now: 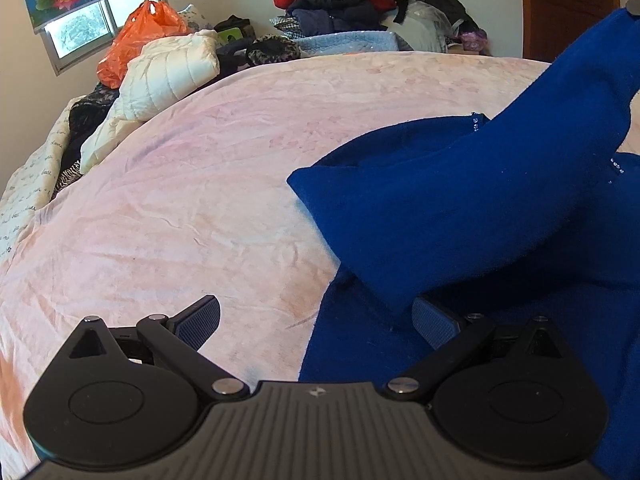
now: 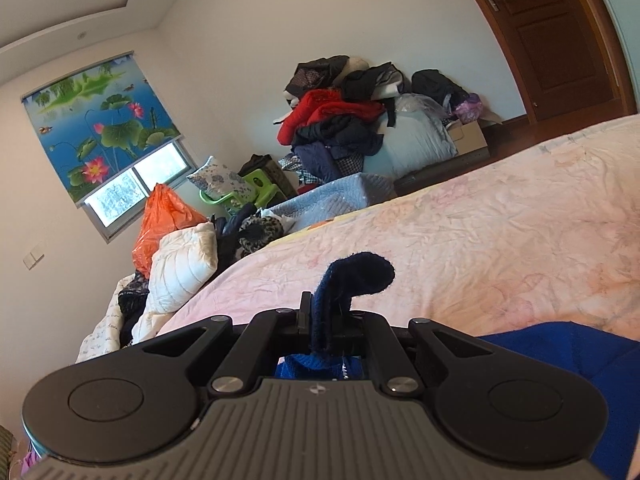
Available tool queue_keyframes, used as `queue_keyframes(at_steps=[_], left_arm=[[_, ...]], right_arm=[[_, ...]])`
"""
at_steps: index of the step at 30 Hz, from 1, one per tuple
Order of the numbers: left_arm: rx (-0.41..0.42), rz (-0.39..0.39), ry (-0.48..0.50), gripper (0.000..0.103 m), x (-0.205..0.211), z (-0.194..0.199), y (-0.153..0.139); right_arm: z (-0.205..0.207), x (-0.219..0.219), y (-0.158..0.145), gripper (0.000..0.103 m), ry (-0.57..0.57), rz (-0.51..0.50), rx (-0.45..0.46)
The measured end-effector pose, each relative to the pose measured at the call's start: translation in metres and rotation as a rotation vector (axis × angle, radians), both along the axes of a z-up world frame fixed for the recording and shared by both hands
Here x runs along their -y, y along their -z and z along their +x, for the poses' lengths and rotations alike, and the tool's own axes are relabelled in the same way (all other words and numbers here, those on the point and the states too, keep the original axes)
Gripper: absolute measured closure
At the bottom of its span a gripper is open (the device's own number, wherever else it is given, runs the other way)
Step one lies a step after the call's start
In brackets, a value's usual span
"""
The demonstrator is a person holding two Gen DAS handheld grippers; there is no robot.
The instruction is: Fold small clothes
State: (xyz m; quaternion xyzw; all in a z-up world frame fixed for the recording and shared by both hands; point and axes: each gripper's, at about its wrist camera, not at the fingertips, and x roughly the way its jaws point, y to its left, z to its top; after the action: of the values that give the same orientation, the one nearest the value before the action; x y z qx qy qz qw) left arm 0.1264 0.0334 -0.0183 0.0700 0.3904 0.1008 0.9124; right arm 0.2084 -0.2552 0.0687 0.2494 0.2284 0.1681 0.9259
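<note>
A blue fleece garment [image 1: 460,208] lies on the pink bedspread [image 1: 200,184] at the right of the left wrist view. One part of it is lifted up toward the top right, where the right gripper's tip [image 1: 634,6] holds it. My left gripper [image 1: 316,320] is open low over the bed, its right finger [image 1: 434,320] against the garment's edge, its left finger [image 1: 200,320] over bare bedspread. My right gripper [image 2: 326,320] is shut on a fold of the blue garment [image 2: 352,276], which sticks up between the jaws. More blue cloth [image 2: 560,356] hangs below right.
A white quilted jacket [image 1: 168,72] and an orange plastic bag [image 1: 136,36] sit at the bed's far left. A pile of clothes [image 2: 340,120] stands against the back wall. A wooden door [image 2: 560,40] is at the right. A window with a lotus blind [image 2: 100,128] is at the left.
</note>
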Motion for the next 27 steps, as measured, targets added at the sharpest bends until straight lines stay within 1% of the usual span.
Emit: queue_keyframes(at_steps=[7, 13, 19, 27], left_arm=[[-0.009, -0.003, 0.012, 0.0, 0.002, -0.003, 0.0], [-0.032, -0.035, 0.024, 0.0, 0.003, -0.007, 0.001], [-0.038, -0.064, 0.034, 0.0, 0.002, -0.013, -0.002], [-0.054, -0.059, 0.049, 0.0, 0.007, -0.017, 0.001]], right_arm=[[-0.005, 0.028, 0.018, 0.093, 0.063, 0.006, -0.036], [-0.01, 0.054, 0.038, 0.093, 0.118, 0.024, -0.073], [-0.018, 0.073, 0.06, 0.093, 0.147, 0.032, -0.12], [-0.017, 0.088, 0.095, 0.092, 0.19, 0.042, -0.199]])
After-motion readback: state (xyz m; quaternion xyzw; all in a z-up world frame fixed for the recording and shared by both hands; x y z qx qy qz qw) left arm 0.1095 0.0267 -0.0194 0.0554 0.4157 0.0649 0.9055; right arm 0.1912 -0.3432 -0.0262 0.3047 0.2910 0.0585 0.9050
